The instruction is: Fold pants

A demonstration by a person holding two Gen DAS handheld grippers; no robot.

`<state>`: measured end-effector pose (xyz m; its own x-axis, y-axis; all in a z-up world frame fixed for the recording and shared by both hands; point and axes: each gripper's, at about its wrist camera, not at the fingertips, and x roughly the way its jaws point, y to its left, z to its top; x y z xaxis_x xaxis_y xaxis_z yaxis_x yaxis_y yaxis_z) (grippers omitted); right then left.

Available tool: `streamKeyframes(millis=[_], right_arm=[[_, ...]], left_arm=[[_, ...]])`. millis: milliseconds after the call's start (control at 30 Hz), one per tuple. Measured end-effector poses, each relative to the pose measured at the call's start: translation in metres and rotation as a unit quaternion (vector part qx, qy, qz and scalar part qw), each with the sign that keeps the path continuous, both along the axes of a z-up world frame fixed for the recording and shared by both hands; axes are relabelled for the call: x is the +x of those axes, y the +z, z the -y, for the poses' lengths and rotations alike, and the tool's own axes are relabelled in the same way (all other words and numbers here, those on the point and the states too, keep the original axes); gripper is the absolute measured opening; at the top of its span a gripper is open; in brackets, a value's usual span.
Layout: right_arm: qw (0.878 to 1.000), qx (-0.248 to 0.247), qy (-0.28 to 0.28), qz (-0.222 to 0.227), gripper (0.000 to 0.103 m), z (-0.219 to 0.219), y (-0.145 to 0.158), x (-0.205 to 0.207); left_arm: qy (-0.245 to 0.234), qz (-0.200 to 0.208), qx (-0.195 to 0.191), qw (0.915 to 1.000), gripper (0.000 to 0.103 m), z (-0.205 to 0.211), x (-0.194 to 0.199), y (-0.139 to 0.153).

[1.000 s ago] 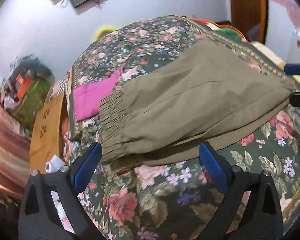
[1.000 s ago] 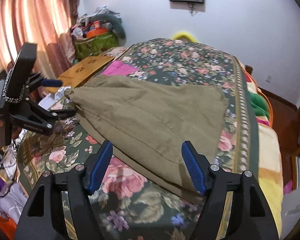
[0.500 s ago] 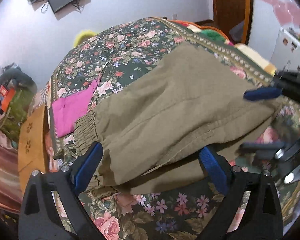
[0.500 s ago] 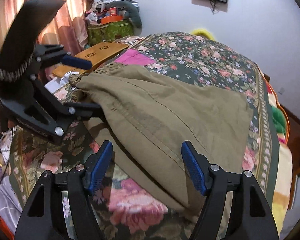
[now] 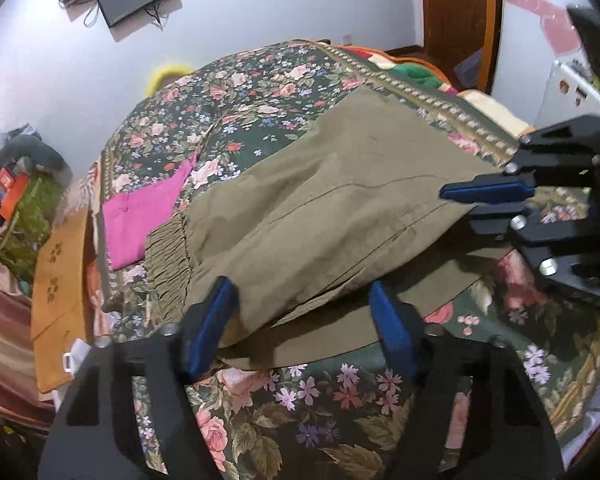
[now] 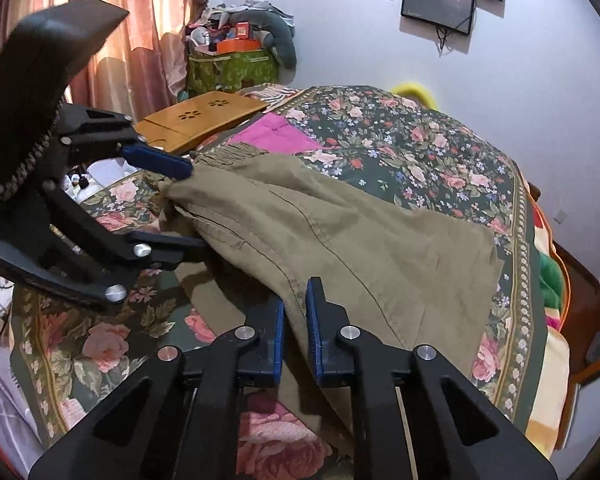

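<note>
The olive-green pants point(image 5: 324, 208) lie across the floral bedspread point(image 5: 260, 92), elastic waistband beside a pink cloth point(image 5: 140, 216). The right gripper point(image 6: 294, 320) has its blue pads pinched tight on the near edge of the fabric. The left gripper point(image 5: 300, 308) has its fingers spread wide around the waistband corner, gripping nothing.
</note>
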<state>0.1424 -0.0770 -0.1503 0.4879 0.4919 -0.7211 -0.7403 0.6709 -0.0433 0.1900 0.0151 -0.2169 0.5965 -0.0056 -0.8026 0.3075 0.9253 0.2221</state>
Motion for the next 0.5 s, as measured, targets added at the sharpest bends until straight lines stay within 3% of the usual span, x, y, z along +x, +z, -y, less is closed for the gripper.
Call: streamKeyframes(millis=[33,100,133,500], right_arm=[[1.0,0.001,0.001,0.0,0.008,0.0,0.0,-0.001],[1.0,0.004,0.001,-0.001,0.008,0.001,0.001,-0.003],[1.0,0.005,0.001,-0.001,0.008,0.002,0.001,-0.004],[0.999,0.01,0.006,-0.031,0.01,0.002,-0.008,-0.016]], left_arm=[[0.001,0.002,0.01,1.0,0.043,0.002,0.0,-0.002],[0.001,-0.001,0.012,0.9999,0.027,0.002,-0.001,-0.004],[0.003,0.0,0.009,1.0,0.024,0.001,-0.002,-0.004],[0.011,-0.019,-0.04,0.999,0.019,-0.012,-0.016,-0.007]])
